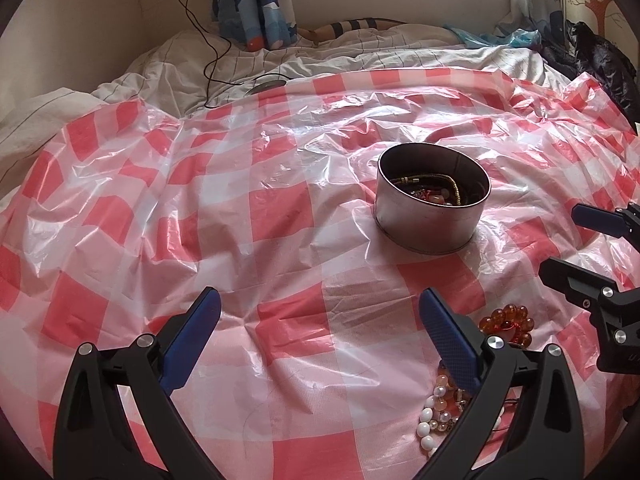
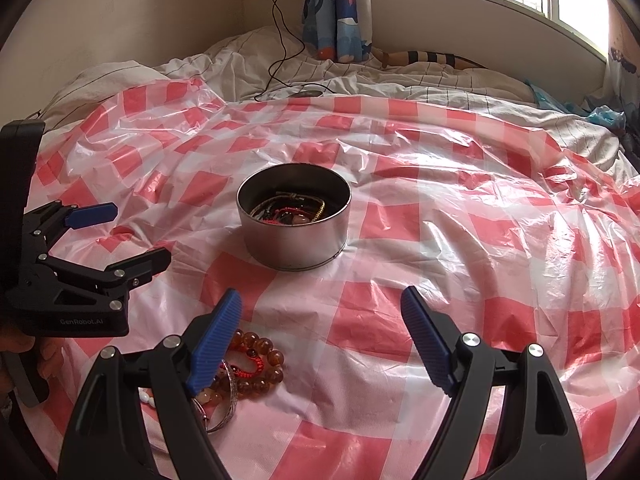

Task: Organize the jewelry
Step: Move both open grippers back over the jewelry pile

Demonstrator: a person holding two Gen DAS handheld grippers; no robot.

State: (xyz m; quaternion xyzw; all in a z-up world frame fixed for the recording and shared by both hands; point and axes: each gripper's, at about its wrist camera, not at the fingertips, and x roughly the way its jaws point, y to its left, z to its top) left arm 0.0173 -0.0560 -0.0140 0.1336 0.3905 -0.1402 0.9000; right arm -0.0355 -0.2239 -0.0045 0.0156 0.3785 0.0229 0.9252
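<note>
A round metal tin (image 1: 430,220) stands on the red-and-white checked plastic sheet (image 1: 240,200) and holds several bracelets and chains; it also shows in the right wrist view (image 2: 294,236). An amber bead bracelet (image 1: 508,320) lies near me, with a white and pink bead string (image 1: 434,412) beside it. In the right wrist view the amber bracelet (image 2: 260,364) lies with a red cord piece and a silver bangle (image 2: 228,408). My left gripper (image 1: 320,312) is open and empty, left of the pile. My right gripper (image 2: 322,316) is open and empty, right of the pile.
The sheet covers a bed with a rumpled white striped duvet (image 1: 280,56). A black charger cable (image 2: 280,40) runs from a wall socket onto the bed. Blue patterned curtains (image 1: 256,0) hang at the back. Dark clothing (image 1: 600,60) lies at the far right.
</note>
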